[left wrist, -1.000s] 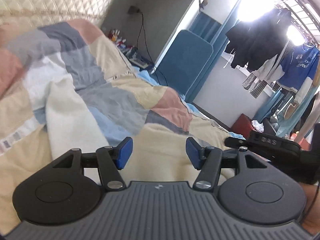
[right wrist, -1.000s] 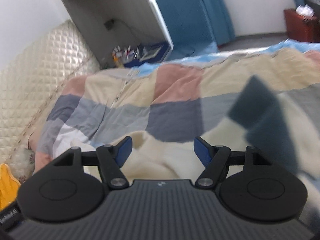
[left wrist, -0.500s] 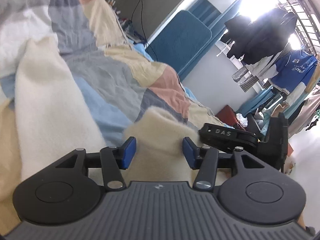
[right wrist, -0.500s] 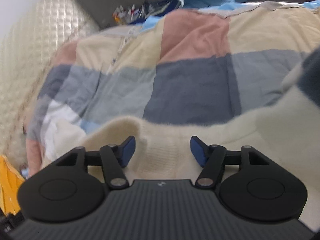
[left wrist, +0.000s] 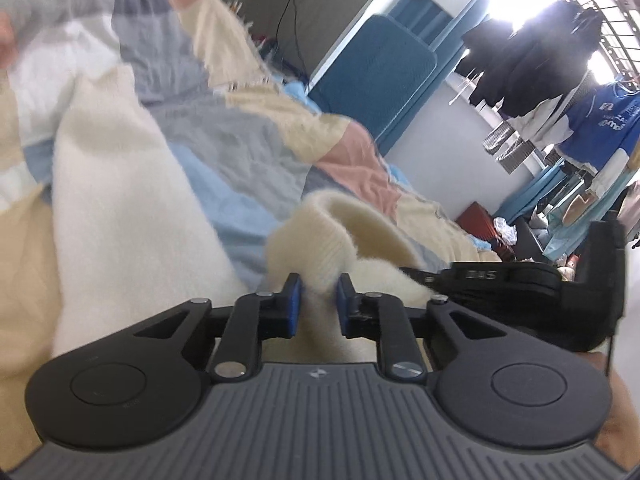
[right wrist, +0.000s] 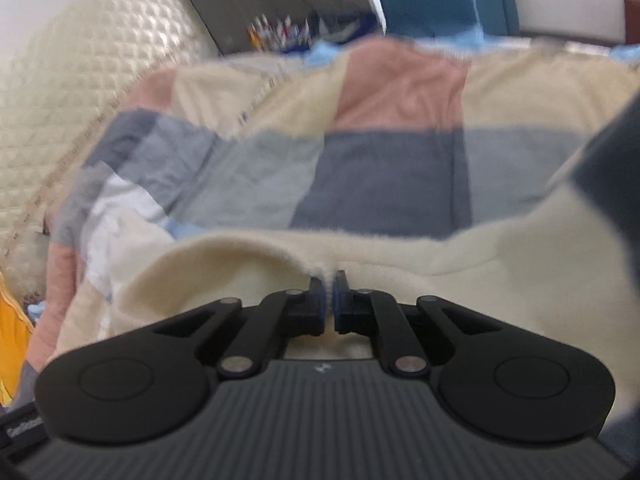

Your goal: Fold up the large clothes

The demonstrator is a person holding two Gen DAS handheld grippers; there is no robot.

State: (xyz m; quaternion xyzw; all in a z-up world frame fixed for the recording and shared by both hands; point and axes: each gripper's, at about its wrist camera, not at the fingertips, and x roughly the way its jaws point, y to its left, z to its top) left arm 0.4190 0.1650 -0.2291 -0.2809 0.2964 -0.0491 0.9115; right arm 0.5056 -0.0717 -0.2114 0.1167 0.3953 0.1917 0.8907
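Both the left gripper (left wrist: 318,288) and right gripper (right wrist: 328,286) have just closed, pinching the cream sweater (right wrist: 460,256)

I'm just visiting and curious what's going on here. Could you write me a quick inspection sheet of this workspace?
Surface: bed under a patchwork quilt.
Job's things: cream sweater lying on the quilt.
Clutter: pens and small items beside the bed.
Grippers: left gripper and right gripper have just been closing, each pinching sweater fabric.
Cables: black cable down the wall.
Surroundings: quilted headboard, blue panel, hanging clothes.
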